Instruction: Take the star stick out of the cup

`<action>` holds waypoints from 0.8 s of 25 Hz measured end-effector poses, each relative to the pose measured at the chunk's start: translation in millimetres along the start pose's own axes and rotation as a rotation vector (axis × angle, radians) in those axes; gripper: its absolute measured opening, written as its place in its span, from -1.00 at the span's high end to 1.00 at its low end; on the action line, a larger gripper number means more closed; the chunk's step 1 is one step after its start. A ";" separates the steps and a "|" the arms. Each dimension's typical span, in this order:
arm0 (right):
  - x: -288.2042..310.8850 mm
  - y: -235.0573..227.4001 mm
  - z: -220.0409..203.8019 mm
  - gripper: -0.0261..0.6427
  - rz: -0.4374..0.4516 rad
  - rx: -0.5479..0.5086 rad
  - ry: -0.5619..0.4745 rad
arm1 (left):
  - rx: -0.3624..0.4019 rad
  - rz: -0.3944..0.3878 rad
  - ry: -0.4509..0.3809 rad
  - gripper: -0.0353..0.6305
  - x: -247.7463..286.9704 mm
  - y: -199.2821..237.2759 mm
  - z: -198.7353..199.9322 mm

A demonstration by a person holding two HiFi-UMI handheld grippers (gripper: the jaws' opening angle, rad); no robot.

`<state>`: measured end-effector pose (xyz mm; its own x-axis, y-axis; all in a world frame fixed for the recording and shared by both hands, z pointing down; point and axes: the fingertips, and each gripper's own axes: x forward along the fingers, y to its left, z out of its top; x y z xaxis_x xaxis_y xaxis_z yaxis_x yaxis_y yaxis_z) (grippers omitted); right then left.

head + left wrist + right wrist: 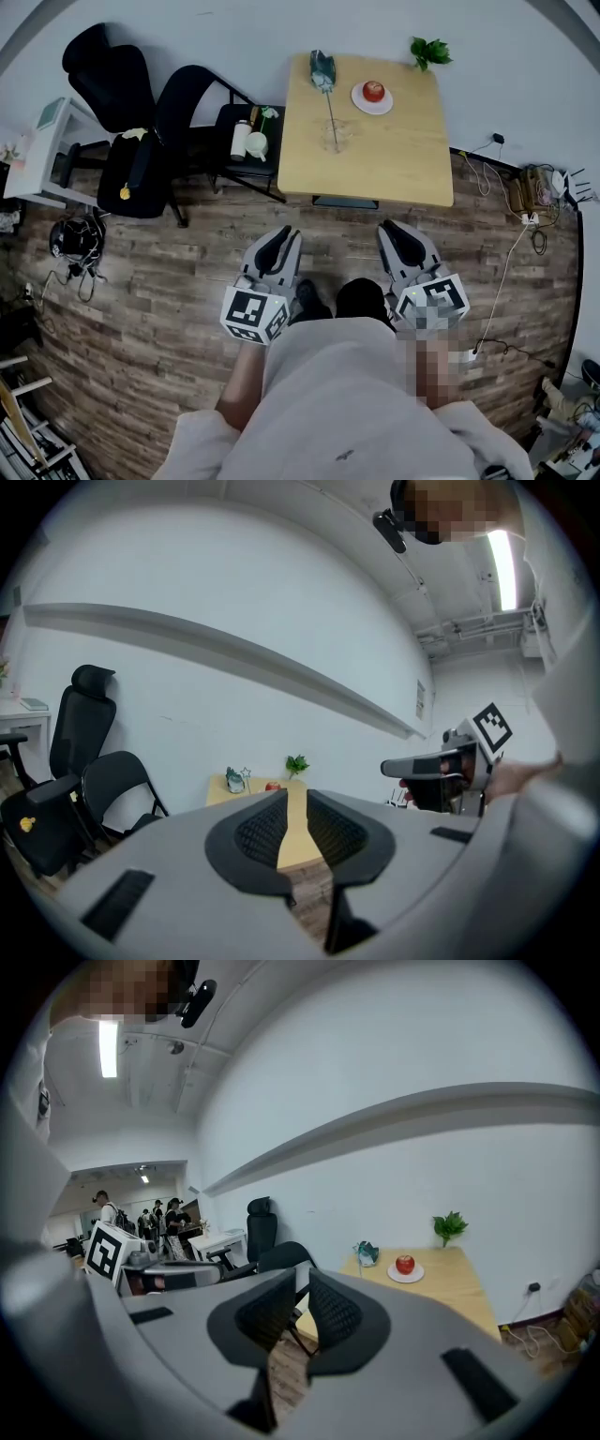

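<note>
Wooden table (403,159): cup (336,136), star stick (330,108); bystanders (175,1215) right gripper view only.

Head view steeply down from above, both gripper views low, facing forward, all sharing the far wooden table (394,150)

White wall (187,28), wood-plank floor (141,309), wooden table (394,159), black office chair (112,75), folding chair (192,98)

Open floor (187,272) fronts the table (403,150) (2 chairs (192,98) crowd its left).
</note>
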<state>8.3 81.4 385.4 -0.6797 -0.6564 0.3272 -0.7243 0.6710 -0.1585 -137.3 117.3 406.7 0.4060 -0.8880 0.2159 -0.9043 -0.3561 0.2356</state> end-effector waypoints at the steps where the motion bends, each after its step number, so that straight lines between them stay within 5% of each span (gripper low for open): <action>1: 1.9 0.9 -1.2 0.80 -0.003 0.004 0.005 | -0.007 -0.002 0.005 0.76 -0.2 2.3 -3.2; 20: 29.3 -30.0 -7.2 0.74 0.009 0.027 0.046 | -0.039 -0.003 0.040 0.68 42.2 8.4 -12.7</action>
<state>10.9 44.5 406.5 -0.6805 -0.6335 0.3682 -0.7216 0.6667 -0.1867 -126.0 80.5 429.8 0.4148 -0.8741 0.2527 -0.8973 -0.3469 0.2729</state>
